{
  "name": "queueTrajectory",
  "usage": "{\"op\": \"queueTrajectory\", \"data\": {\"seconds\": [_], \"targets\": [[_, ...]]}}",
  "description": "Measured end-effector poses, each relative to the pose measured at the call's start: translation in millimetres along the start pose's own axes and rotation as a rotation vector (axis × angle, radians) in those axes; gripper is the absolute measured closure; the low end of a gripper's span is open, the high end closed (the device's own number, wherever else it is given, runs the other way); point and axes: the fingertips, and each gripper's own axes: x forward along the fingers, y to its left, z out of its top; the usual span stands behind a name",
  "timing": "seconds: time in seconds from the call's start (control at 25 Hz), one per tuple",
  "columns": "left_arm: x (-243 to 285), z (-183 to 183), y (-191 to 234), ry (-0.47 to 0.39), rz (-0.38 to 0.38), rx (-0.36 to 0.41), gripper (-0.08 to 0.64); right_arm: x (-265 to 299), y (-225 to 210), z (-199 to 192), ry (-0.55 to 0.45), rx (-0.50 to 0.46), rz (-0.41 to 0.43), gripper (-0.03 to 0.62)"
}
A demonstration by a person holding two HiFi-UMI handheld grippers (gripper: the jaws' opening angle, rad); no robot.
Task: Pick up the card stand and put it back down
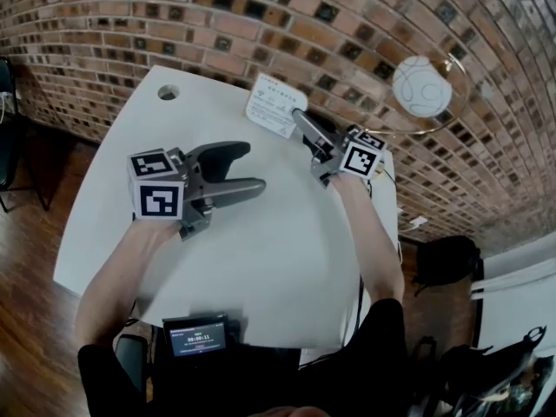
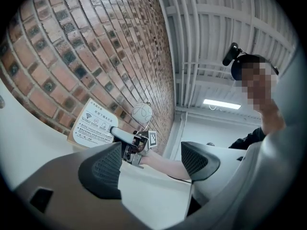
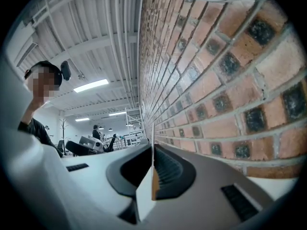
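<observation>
Surroundings: a brick wall [image 1: 217,16] is running along the far side of the white table [image 1: 287,259].
Card stand [image 1: 275,104]: sitting far, beside the wall.
Right gripper [image 1: 301,122]: jaws are clamping its edge.
Left gripper [image 1: 252,168]: hovering near left, jaws gaping apart, empty.

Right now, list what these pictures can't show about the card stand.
Card stand print: too small in head view, edge-on in right gripper view.
Its base, on the table or lifted: head view looks from above; right gripper covers one corner.
Its rear face: turned toward the brick wall.
</observation>
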Motion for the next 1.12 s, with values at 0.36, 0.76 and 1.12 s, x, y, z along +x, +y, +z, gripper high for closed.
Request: {"op": "queueTrajectory", "data": {"seconds": [0.36, 0.76, 1.12], "targets": [[-2, -1, 5, 0.022, 0.031, 0.047, 0.173, 8, -21, -3, 0.013, -0.015, -0.001, 0.566], [-5, -3, 17, 0.011, 0.047, -0.002, 0.174, 16, -56, -14, 0.023, 0.021, 0.002, 0.566], [-5, -7, 21, 0.019, 0.055, -0.006, 0.175, 29, -68, -20, 0.057, 0.002, 0.017, 0.566]]}}
